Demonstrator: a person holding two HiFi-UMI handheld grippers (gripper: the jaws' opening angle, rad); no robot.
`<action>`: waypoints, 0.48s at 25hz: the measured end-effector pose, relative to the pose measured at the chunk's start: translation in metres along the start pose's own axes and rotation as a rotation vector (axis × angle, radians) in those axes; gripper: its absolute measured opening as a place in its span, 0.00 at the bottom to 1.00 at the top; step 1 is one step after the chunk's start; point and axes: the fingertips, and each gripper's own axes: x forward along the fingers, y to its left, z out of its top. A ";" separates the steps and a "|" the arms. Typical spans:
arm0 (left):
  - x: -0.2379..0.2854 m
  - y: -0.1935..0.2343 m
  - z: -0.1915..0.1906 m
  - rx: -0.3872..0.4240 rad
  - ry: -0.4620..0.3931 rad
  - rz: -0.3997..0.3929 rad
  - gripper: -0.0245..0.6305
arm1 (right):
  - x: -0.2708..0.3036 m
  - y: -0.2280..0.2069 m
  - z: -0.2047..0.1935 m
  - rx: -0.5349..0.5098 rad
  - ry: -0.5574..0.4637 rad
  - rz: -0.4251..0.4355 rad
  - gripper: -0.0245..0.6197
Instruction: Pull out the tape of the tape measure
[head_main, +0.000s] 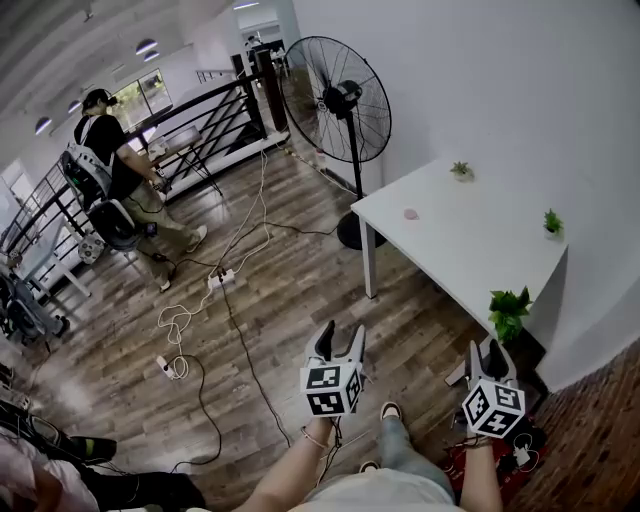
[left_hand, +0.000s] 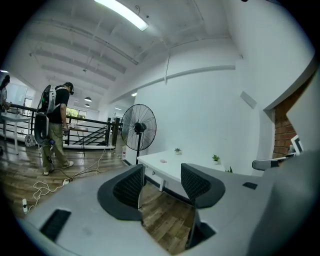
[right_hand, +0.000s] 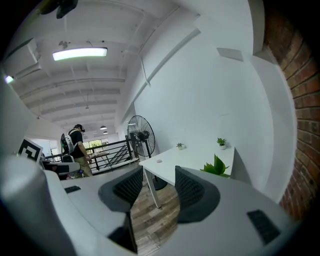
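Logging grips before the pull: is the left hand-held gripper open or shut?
Open: the left hand-held gripper has its pads apart in the left gripper view, with only wooden floor showing between them.

White table (head_main: 470, 240), brown wood-grain floor (head_main: 300, 300) (black fan (head_main: 335, 100), green plant (head_main: 509, 310)).

**Surface finishes in view**

Shells of the left gripper (left_hand: 162, 175) and right gripper (right_hand: 159, 174) are seen as matt grey plastic. The pads (left_hand: 129, 187) are black and finely ribbed. Below the jaws, the floor (head_main: 290, 290) is wood plank with a slight sheen. Ahead, the table (head_main: 470, 240) is smooth matt white. Ahead-left, the fan (head_main: 335, 100) has a black wire grille, metal-looking. Right of the right gripper, the brick wall (right_hand: 300, 100) is rough.
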 end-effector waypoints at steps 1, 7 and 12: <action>0.006 0.002 0.001 0.002 0.001 0.001 0.38 | 0.008 0.000 0.001 0.000 0.000 0.001 0.35; 0.050 0.012 0.011 0.017 0.007 0.008 0.38 | 0.062 -0.004 0.013 0.020 -0.006 0.017 0.35; 0.098 0.020 0.032 0.035 0.007 0.026 0.38 | 0.119 -0.010 0.031 0.035 -0.008 0.029 0.35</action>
